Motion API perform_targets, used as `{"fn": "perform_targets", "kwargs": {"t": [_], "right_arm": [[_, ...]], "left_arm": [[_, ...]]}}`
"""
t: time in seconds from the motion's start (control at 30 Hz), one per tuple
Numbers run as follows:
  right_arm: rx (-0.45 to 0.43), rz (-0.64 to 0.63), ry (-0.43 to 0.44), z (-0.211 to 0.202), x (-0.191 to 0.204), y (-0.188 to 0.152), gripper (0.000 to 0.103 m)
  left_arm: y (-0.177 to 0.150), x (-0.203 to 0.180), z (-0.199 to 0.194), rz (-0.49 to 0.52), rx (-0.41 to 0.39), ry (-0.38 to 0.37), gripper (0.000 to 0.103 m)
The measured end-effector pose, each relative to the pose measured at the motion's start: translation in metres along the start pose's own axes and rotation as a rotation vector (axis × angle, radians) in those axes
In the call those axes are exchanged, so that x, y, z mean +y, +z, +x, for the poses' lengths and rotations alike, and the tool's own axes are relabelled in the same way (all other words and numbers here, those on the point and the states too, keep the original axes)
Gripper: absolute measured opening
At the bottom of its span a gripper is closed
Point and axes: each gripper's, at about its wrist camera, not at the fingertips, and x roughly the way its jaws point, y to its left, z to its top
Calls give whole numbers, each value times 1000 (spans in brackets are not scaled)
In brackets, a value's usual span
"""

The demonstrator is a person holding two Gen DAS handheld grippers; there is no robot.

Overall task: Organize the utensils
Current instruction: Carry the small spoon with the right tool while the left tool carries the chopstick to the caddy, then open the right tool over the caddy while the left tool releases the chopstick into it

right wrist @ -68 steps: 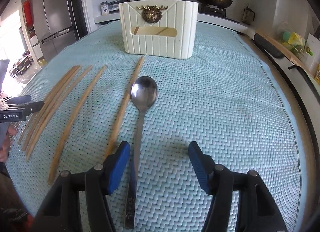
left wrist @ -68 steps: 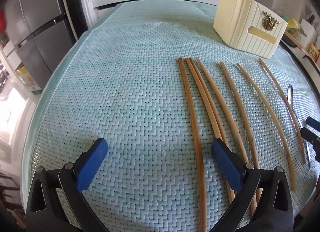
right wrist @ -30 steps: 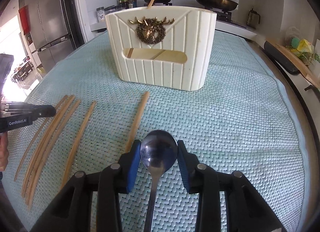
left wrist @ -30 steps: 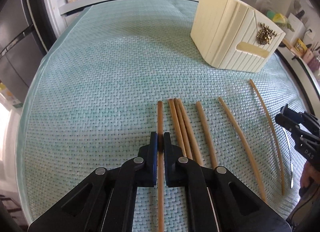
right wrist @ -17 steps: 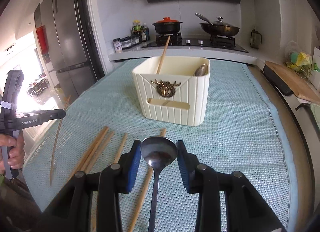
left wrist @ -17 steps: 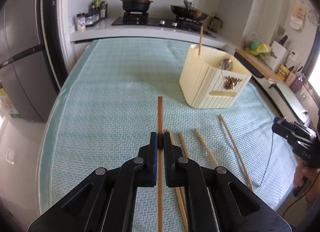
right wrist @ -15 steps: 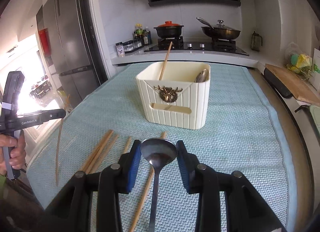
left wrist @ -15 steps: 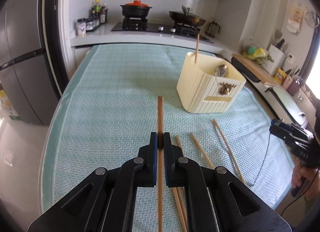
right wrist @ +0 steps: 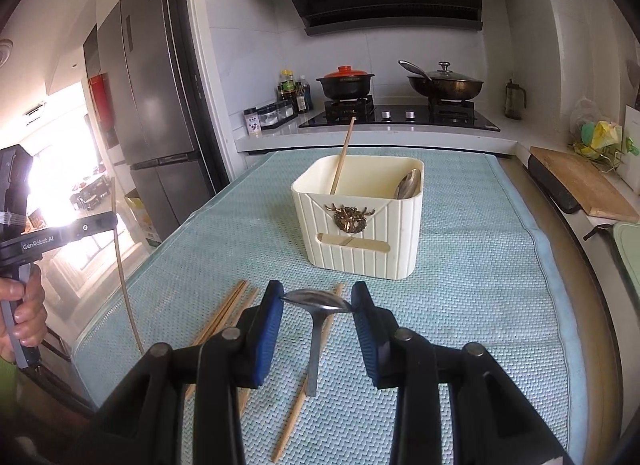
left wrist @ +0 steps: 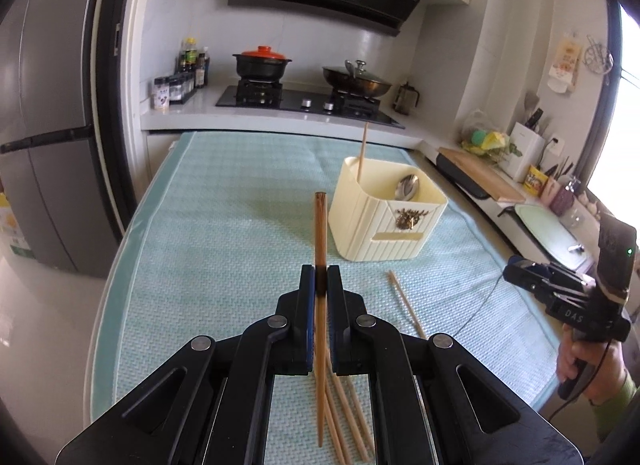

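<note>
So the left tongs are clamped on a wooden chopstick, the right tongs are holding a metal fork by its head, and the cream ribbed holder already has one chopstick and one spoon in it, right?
Not quite: the right tongs hold a metal spoon by its bowl, not a fork, as the right wrist view shows. The rest stands: the left tongs are clamped on a wooden chopstick, and the cream ribbed holder has one chopstick and one spoon.

Both black grippers are held above the counter: the left gripper is fully closed, the right gripper partly closed.
</note>
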Motion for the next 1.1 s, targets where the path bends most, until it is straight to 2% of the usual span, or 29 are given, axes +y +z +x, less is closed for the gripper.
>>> {"fn": "perform_targets", "kwargs": {"t": [0.27, 0.63, 0.9, 1.1], "right_arm": [[-14, 9, -9, -6, 0, 4, 36], [-64, -44, -25, -29, 5, 30, 36], [-92, -98, -50, -31, -1, 74, 36], [-147, -126, -74, -30, -9, 133, 36]], "left_arm": [[1, -2, -2, -4, -4, -12, 4], [28, -11, -4, -4, -38, -56, 3], [87, -23, 8, -2, -88, -99, 3], [150, -40, 31, -19, -133, -146, 3]]}}
